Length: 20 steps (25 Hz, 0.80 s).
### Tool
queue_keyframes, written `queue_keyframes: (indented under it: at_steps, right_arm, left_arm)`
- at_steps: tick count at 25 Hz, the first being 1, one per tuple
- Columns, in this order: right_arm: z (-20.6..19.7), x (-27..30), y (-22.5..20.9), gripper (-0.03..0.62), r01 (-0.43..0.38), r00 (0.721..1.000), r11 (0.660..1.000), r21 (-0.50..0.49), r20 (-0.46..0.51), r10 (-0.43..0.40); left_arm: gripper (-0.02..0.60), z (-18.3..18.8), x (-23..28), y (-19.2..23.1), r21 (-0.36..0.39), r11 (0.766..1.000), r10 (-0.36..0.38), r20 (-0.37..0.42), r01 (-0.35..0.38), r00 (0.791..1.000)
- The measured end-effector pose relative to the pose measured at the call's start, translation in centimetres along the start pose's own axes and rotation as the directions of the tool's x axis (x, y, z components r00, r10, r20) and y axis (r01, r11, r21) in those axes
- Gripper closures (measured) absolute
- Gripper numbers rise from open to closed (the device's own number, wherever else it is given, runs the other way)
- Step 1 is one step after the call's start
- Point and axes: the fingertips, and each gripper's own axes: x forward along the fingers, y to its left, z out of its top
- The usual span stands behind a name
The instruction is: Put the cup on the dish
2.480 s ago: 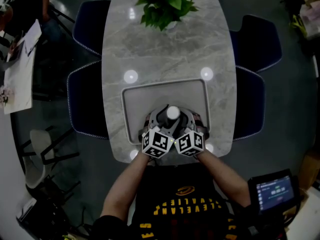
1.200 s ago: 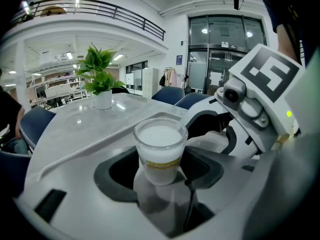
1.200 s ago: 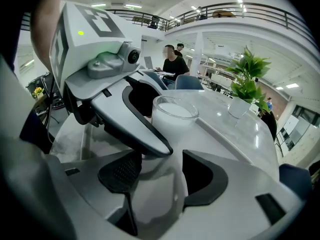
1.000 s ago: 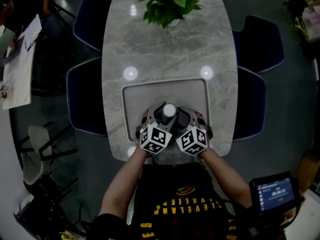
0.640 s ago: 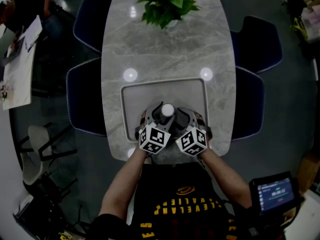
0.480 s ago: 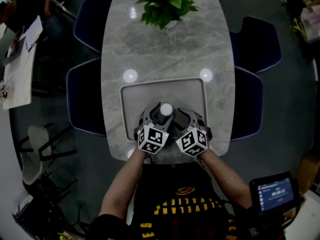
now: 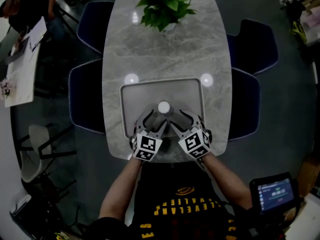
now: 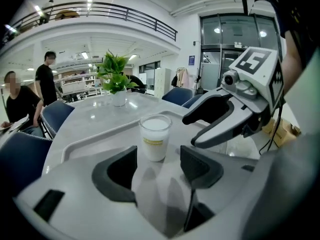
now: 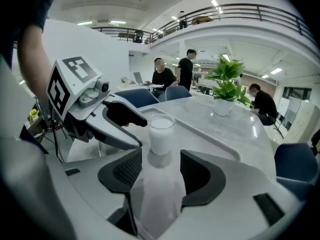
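A small white cup [image 7: 164,107] stands upright on the flat grey dish [image 7: 131,95], a shallow rectangular tray on the marble table. No gripper touches the cup. My left gripper [image 7: 151,120] sits just short of it on the near left, jaws open and empty. My right gripper [image 7: 181,120] mirrors it on the near right, also open and empty. In the left gripper view the cup [image 8: 155,136] stands beyond the left gripper [image 8: 159,165], with the right gripper [image 8: 215,121] alongside. The right gripper view shows the cup [image 9: 161,133] ahead of the right gripper [image 9: 157,173].
A potted green plant [image 7: 165,6] stands at the table's far end. Dark blue chairs [image 7: 85,96] flank both sides of the table [image 7: 165,54]. The table's near edge lies just under my hands. People sit at a desk at the far left.
Both grippers, which stood close around the cup, have drawn back toward me and apart. The cup stays standing alone on the dish.
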Motion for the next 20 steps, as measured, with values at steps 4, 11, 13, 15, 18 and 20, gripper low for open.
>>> queue_keyframes:
  at_steps: [4, 11, 13, 15, 18, 20]
  right_arm:
    - [0.8, -1.9, -0.1, 0.352, -0.011, 0.997, 0.989, 0.148, 0.079, -0.001]
    - [1.9, -5.5, 0.4, 0.358, -0.073, 0.981, 0.950, 0.302, 0.192, 0.014]
    - [2.2, -6.8, 0.6, 0.457, -0.078, 0.975, 0.945, 0.318, 0.223, 0.005]
    - [2.7, -8.2, 0.7, 0.491, -0.086, 0.965, 0.939, 0.332, 0.260, -0.004]
    - [3.8, -10.2, 0.9, 0.548, -0.095, 0.949, 0.938, 0.334, 0.315, -0.016]
    - [4.4, -11.5, 1.0, 0.553, -0.090, 0.939, 0.940, 0.331, 0.344, -0.031]
  left_arm:
    - [0.322, 1.1, -2.8, -0.5, -0.061, 0.998, 0.034, 0.027, -0.032, 0.999]
    - [0.322, 4.3, -6.6, -3.1, -0.142, 0.990, 0.039, 0.136, -0.019, 0.990]
    - [0.322, 5.3, -7.4, -4.0, -0.155, 0.988, 0.040, 0.165, -0.014, 0.985]
    - [0.322, 6.3, -8.2, -4.9, -0.169, 0.986, 0.042, 0.191, -0.010, 0.981]
    - [0.322, 7.8, -9.3, -6.2, -0.175, 0.985, 0.039, 0.223, 0.001, 0.974]
    - [0.336, 8.7, -10.2, -7.2, -0.180, 0.984, 0.029, 0.246, 0.016, 0.969]
